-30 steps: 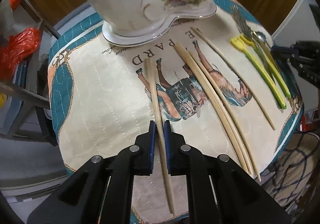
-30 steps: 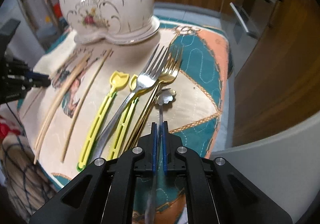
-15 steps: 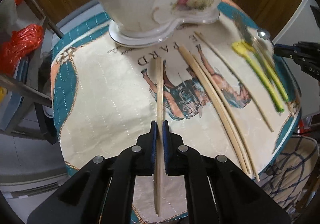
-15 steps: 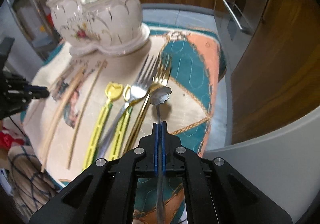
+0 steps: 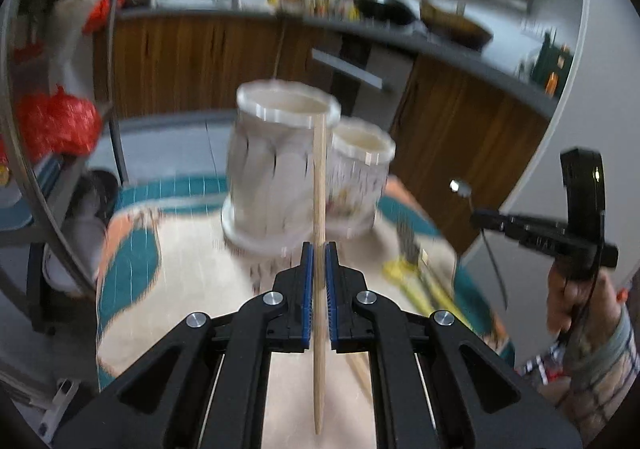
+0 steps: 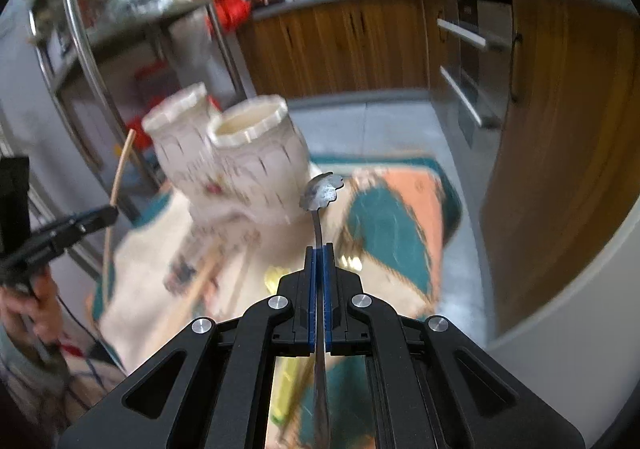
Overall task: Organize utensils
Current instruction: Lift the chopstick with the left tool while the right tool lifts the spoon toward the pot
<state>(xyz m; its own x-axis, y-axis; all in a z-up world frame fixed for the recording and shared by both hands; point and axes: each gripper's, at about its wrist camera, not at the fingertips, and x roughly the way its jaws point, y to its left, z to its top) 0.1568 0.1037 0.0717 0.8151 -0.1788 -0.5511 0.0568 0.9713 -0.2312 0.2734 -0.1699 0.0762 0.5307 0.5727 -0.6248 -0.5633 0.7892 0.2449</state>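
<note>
Left gripper [image 5: 319, 249] clamps chopstick [image 5: 319, 177]; right gripper [image 6: 319, 253] clamps spoon [image 6: 322, 191].

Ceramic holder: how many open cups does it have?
2. On the ceramic holder, the near cup is beside the spoon; the far cup sits behind it, toward the chopstick.

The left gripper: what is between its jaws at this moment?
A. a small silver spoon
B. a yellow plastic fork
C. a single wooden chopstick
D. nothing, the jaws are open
C: in the left wrist view the left gripper has its jaws shut on one wooden chopstick, which stands up in front of the white ceramic holder; the silver spoon is in the right gripper.
</note>
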